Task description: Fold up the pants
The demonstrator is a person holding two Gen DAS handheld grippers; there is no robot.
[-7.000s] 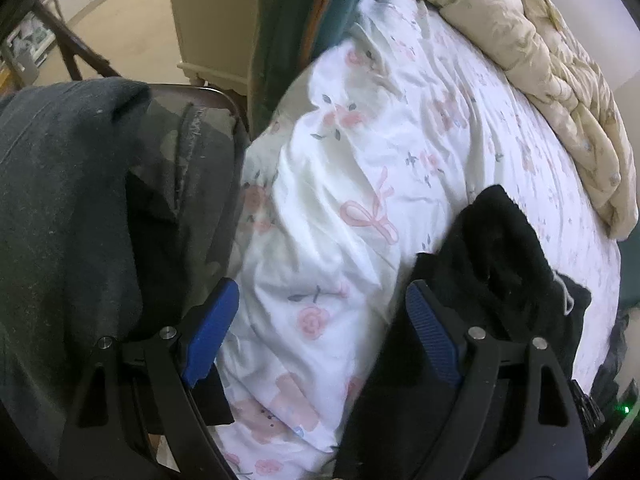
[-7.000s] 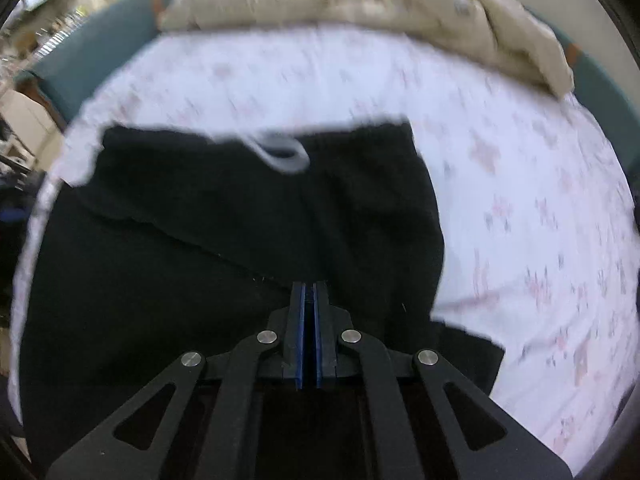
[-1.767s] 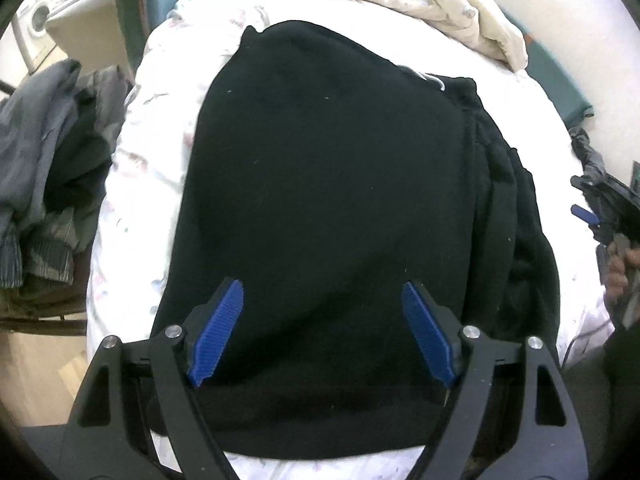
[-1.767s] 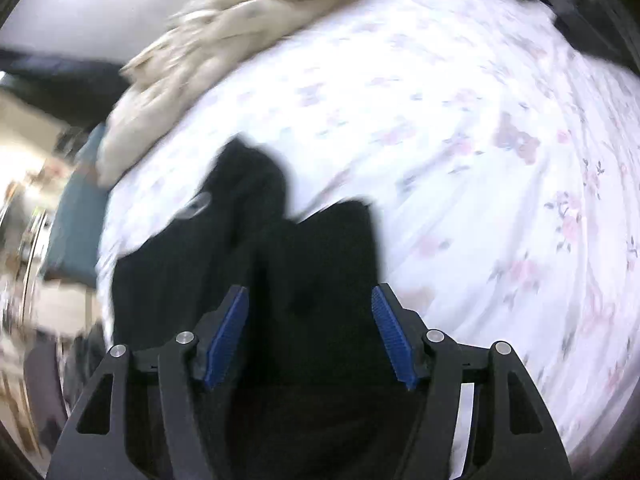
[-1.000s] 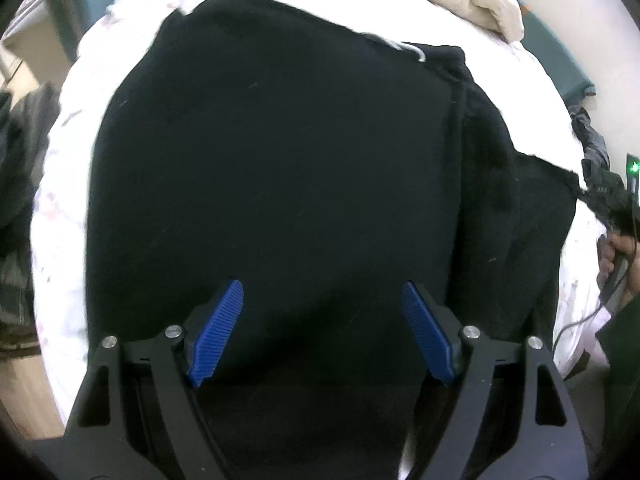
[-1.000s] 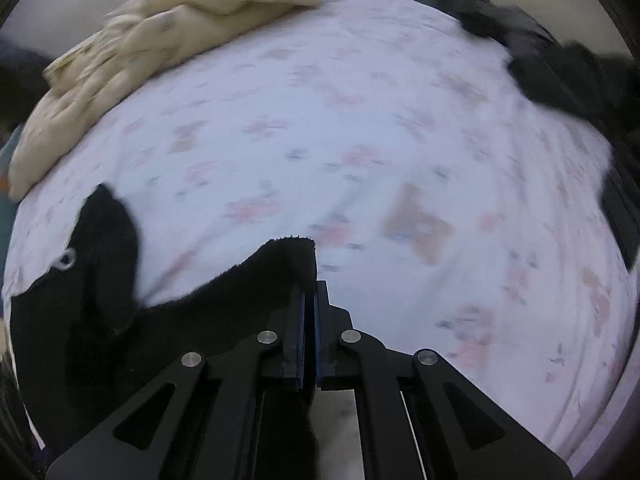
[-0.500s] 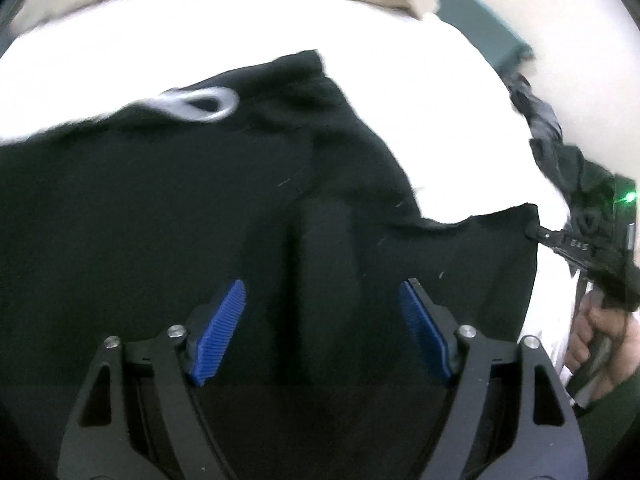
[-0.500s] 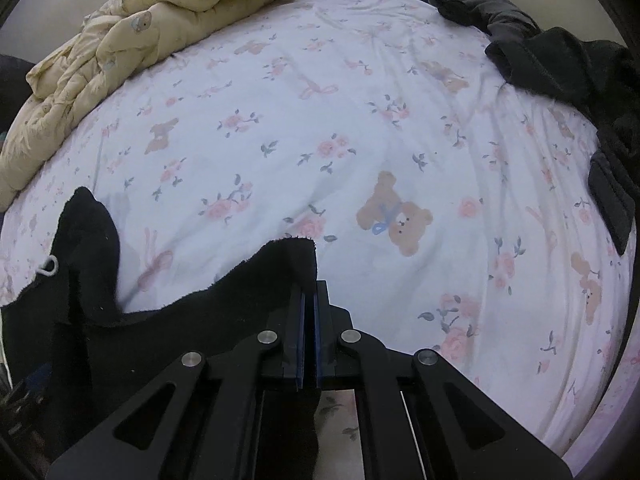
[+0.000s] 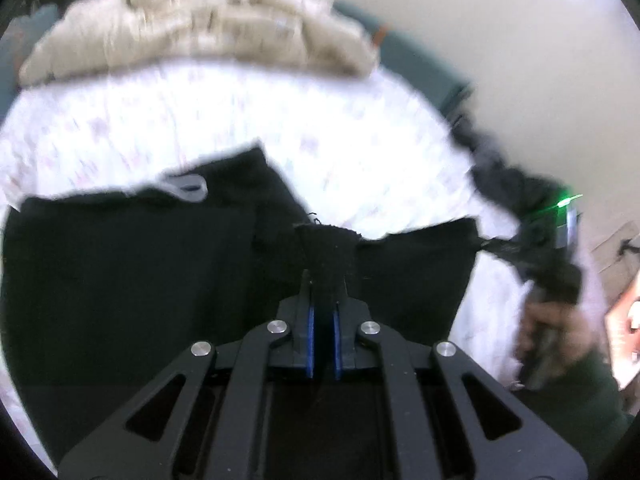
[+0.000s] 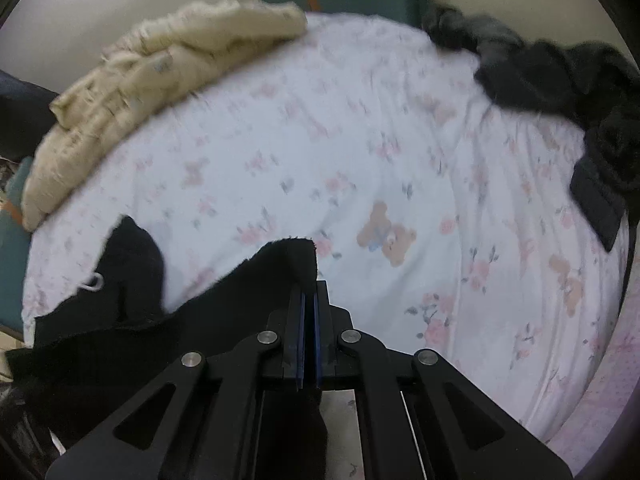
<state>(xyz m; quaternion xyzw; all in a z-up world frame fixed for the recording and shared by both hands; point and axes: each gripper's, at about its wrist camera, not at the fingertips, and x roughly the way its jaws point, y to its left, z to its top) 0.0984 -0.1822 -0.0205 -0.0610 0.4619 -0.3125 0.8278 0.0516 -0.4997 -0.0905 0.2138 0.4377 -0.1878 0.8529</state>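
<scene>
Black fleece pants (image 9: 132, 280) are pinched at the hem edge by the left hand-held gripper (image 9: 323, 280), whose jaws have just closed on a bunched fold. The right hand-held gripper (image 10: 309, 292) clamps another hem corner. The rest of the garment lies on the white floral bedsheet (image 10: 360, 152), below a cream quilted blanket (image 10: 160, 72).

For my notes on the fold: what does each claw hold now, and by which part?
Both hold the black pants: the left claw has just closed on a bunched edge, the right claw pinches a corner.
</scene>
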